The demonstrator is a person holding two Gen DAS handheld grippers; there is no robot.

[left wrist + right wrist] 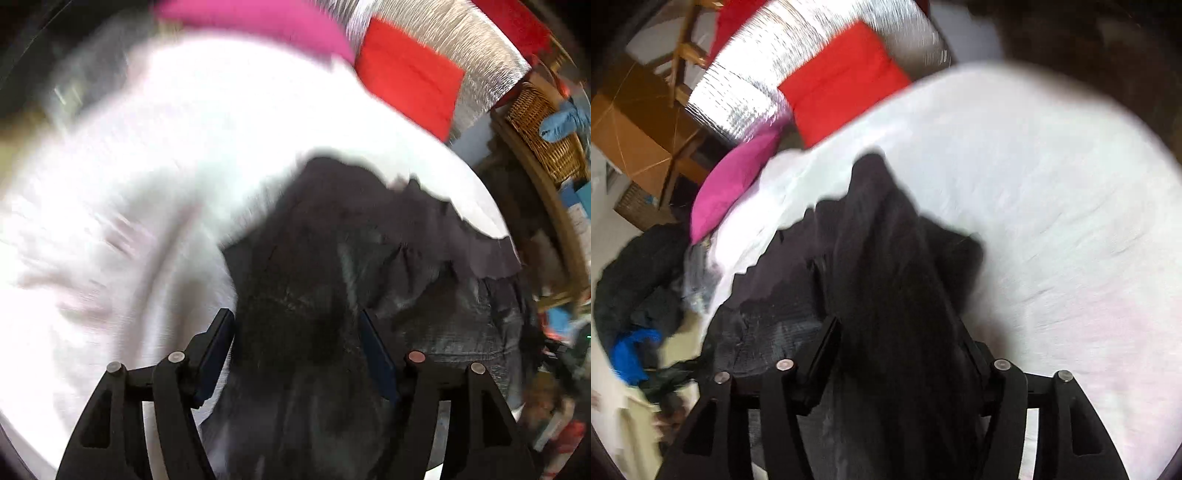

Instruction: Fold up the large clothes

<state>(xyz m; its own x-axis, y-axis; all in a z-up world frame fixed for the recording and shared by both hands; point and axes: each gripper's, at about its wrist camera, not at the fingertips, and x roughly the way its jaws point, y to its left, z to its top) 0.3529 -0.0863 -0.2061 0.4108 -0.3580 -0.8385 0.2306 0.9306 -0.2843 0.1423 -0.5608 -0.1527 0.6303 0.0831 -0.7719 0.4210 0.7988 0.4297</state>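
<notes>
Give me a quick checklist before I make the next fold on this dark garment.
1. Left claw has cloth between its fingers: ok, the dark garment runs through the gap.
2. Right claw has cloth too: ok, fabric fills the gap.
3. Both grips firm: cannot tell, the fingers stand apart and the pictures are blurred.
4. Garment spread flat: not ok, it is bunched and creased.
5. White sheet open beside the garment: ok.
6. Pink pillow and red pillow off the garment: ok.

Left tongs jaws spread with dark garment between, right tongs likewise, fingers apart.
</notes>
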